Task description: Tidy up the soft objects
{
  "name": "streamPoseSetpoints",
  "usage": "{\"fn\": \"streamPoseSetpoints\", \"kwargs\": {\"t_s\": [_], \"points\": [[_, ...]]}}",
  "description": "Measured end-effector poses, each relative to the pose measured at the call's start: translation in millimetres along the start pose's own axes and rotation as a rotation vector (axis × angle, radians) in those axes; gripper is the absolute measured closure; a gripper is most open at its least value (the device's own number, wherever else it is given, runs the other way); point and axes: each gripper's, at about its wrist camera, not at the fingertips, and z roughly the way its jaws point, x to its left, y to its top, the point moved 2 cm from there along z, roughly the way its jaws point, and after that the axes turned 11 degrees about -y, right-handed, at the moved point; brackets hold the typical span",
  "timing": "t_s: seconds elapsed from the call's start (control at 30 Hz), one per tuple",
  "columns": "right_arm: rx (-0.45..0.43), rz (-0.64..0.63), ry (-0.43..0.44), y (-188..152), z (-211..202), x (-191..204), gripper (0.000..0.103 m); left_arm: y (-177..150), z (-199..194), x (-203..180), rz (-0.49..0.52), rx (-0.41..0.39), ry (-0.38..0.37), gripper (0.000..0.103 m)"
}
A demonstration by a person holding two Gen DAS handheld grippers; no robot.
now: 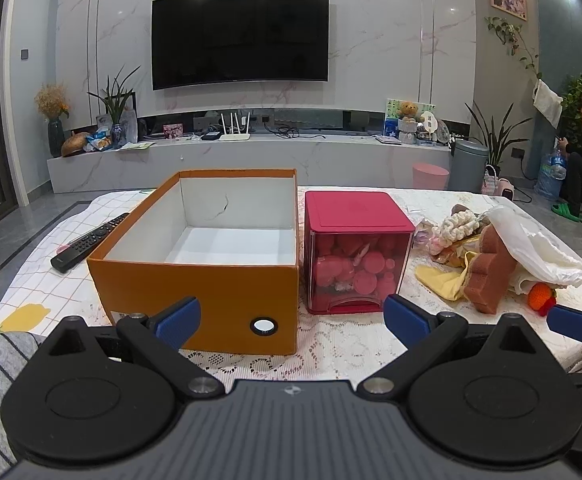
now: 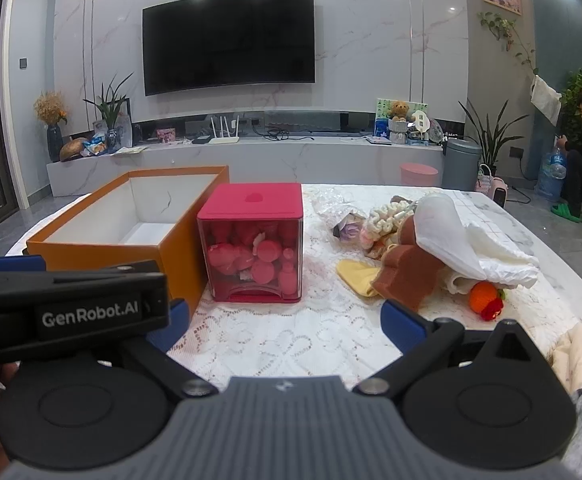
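The left hand-held gripper [image 1: 293, 318] hovered low over the near edge of the bench [image 1: 323, 344], its blue-padded jaws spread wide and holding nothing. The right hand-held gripper [image 2: 287, 316] hung just beside it, likewise released, jaws apart and empty; part of the left one crossed the lower left of the right wrist view.

An orange box [image 1: 211, 280] stood open on the lace-covered bench, its white inside bare. Touching or just beside its right wall stood a red bin [image 1: 357, 252] with a closed lid and a clear front showing pink round things inside.

The soft objects lay in a pile [image 2: 423, 244] right of the bin, well apart from the box: a cream knitted piece [image 2: 383, 220], a brown plush [image 2: 407, 276], a yellow cloth [image 2: 355, 274], a white cloth [image 2: 471, 240] draped over the top, and an orange crochet toy [image 2: 485, 298] at the near side.

A remote [image 1: 89, 242] lay left of the box.
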Motion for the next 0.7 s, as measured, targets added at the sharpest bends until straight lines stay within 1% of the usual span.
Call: {"fn": "streamPoseSetpoints", "kwargs": {"t_s": [0.37, 0.7], "points": [[0.003, 0.027, -0.002, 0.9, -0.4, -4.1, 0.003, 6.0, -0.7, -5.5, 0.034, -0.001, 0.008, 0.0], [0.003, 0.029, -0.001, 1.0, -1.2, -4.6, 0.003, 5.4, -1.0, -5.4, 0.033, 0.002, 0.011, 0.0]]}}
